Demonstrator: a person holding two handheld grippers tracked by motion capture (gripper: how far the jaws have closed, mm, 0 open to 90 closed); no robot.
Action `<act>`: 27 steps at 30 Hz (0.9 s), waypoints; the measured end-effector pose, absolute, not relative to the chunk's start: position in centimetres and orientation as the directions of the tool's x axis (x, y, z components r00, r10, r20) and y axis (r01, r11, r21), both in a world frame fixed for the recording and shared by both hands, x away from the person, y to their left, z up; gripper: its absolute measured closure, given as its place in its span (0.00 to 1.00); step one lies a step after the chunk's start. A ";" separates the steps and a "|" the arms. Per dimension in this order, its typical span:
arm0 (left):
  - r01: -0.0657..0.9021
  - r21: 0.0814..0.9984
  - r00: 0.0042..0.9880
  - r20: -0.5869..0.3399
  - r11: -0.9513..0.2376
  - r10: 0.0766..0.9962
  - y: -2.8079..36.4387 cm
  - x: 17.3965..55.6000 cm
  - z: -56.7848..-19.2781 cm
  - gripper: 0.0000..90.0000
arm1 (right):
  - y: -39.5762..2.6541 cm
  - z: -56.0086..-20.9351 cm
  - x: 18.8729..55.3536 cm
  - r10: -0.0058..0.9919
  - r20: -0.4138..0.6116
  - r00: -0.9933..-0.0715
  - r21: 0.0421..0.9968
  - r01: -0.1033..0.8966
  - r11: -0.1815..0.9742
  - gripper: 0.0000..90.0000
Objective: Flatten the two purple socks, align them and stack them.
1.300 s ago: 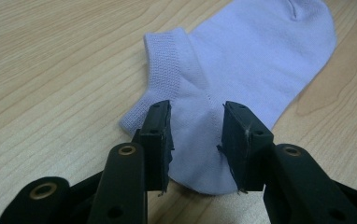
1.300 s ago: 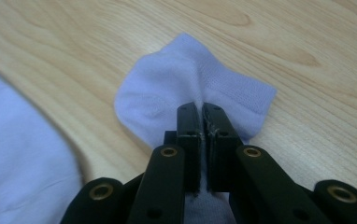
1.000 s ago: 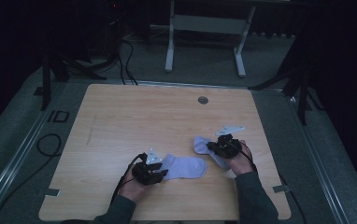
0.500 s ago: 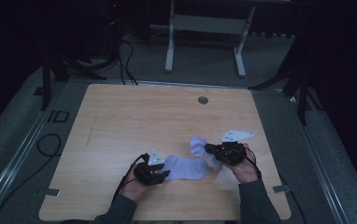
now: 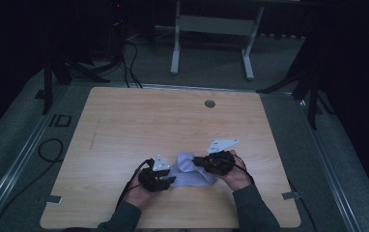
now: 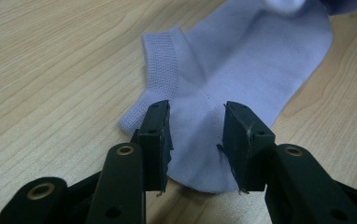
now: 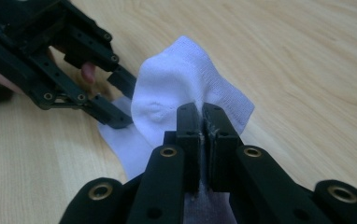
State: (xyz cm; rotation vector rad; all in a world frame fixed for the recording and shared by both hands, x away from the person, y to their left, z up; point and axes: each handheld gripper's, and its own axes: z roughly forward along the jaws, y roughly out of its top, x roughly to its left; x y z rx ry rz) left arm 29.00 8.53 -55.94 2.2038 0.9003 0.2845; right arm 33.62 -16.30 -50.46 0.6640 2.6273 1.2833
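One pale lilac ankle sock of knitted cotton (image 5: 192,171) is being folded on the light wooden desk (image 5: 139,121), low in the middle of the high view. Its heel end is straddled by the left claw (image 6: 196,140), whose pads stand half spread on either side of the fabric; in the left gripper view the sock (image 6: 242,79) lies flat between them, the ribbed cuff toward the upper left, and it cannot be told for certain whether the pads press on the cloth or merely flank it. The toe end is pinched by the right claw (image 7: 202,122), its jaws pressed together on a raised hump of the sock (image 7: 176,88), seen near the centre of the right gripper view with the left claw (image 7: 106,93) just behind it at upper left.

Against the frames of a second and half a second ago, the right claw (image 5: 199,161) has been carried from the right of the high view toward the left claw (image 5: 165,180), and the toe has been lifted and drawn over the body of the sock, so that the two claws now sit near each other. The left claw has been kept in place as an anchor.

The fold is judged to be about half made: the toe remains to be laid down on the heel end and released.
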 end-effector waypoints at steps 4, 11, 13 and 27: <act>0.517 0.700 0.732 -0.062 -0.493 0.679 8.5 29.0 -55.9 0.68 | -15.2 -51.1 33.3 0.402 0.060 -0.914 0.771 0.298 0.562 0.95; 0.513 0.704 0.731 -0.058 -0.491 0.680 8.5 28.9 -56.0 0.68 | -14.2 -51.6 33.3 0.377 0.068 -0.924 0.761 0.293 0.579 0.95; 0.511 0.705 0.731 -0.056 -0.492 0.680 8.5 28.9 -56.0 0.68 | -13.9 -51.8 33.3 0.370 0.073 -0.926 0.759 0.292 0.582 0.95; 0.525 0.707 0.718 -0.071 -0.473 0.692 9.0 28.9 -55.7 0.70 | -13.0 -52.6 33.2 0.335 0.101 -0.937 0.752 0.292 0.591 0.95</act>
